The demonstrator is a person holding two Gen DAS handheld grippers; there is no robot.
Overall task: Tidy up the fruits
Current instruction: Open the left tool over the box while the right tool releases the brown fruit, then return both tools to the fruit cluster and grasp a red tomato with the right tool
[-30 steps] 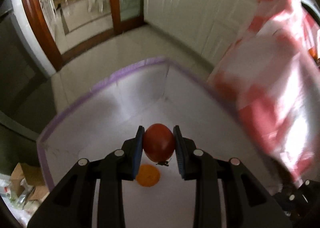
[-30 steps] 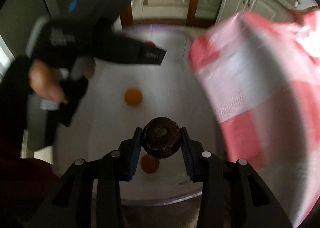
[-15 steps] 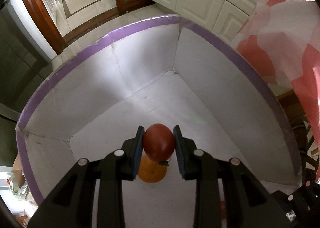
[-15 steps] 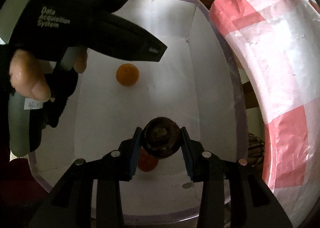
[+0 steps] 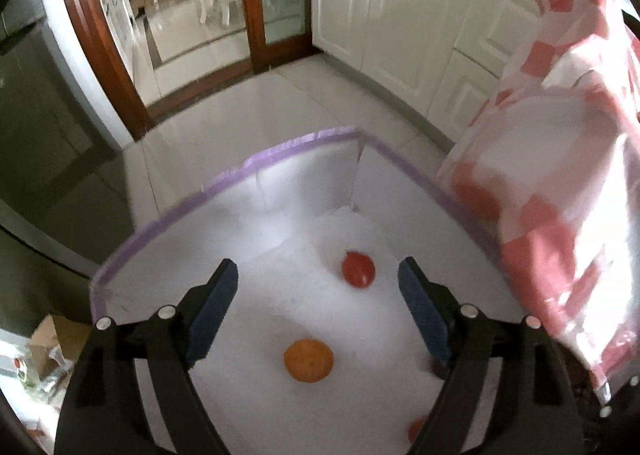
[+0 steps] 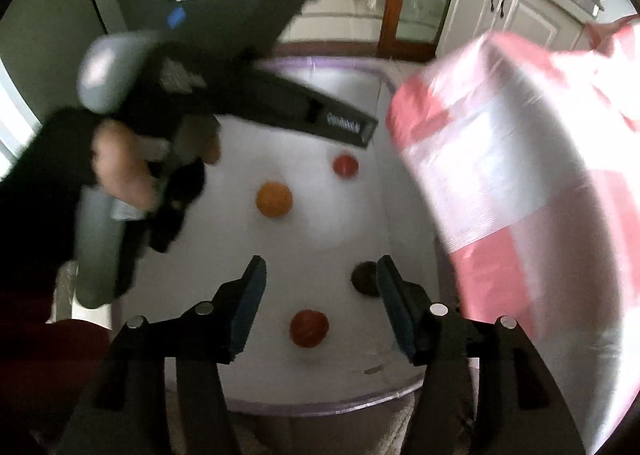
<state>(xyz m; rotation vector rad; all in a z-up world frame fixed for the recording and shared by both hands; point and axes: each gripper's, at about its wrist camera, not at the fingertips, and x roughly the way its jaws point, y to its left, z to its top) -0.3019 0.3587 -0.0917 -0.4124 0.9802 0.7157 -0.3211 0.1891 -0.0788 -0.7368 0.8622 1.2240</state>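
A: While the left wrist view is up, note the left gripper: jaws wide apart, having just been opening, nothing between the pads. It hangs above the white box with the purple-taped rim.

B: Fruit positions in that view?

A: Red tomato lies on the box floor toward the far corner, seen in the gap between the fingers but not touched by them. Orange lies nearer the camera, apart from the tomato. A sliver of another red fruit shows at the lower edge beside the right finger; mostly hidden. Pink-and-white checked bag stands at the right, against the box rim. White cabinets and a wood-framed glass door behind.

B: Right wrist view?

A: Right gripper also parted, jaws having just been opening, nothing clamped. The dark brown fruit sits on the box floor just inside the right-hand pad; contact cannot be told, the frame is blurred. The second red fruit lies below, between the fingers and nearer the near wall. Orange and tomato lie farther in, apart from each other.

B: Other hand?

A: The person's left hand grips the other device at upper left, above the box; blurred. Checked bag fills the right side.
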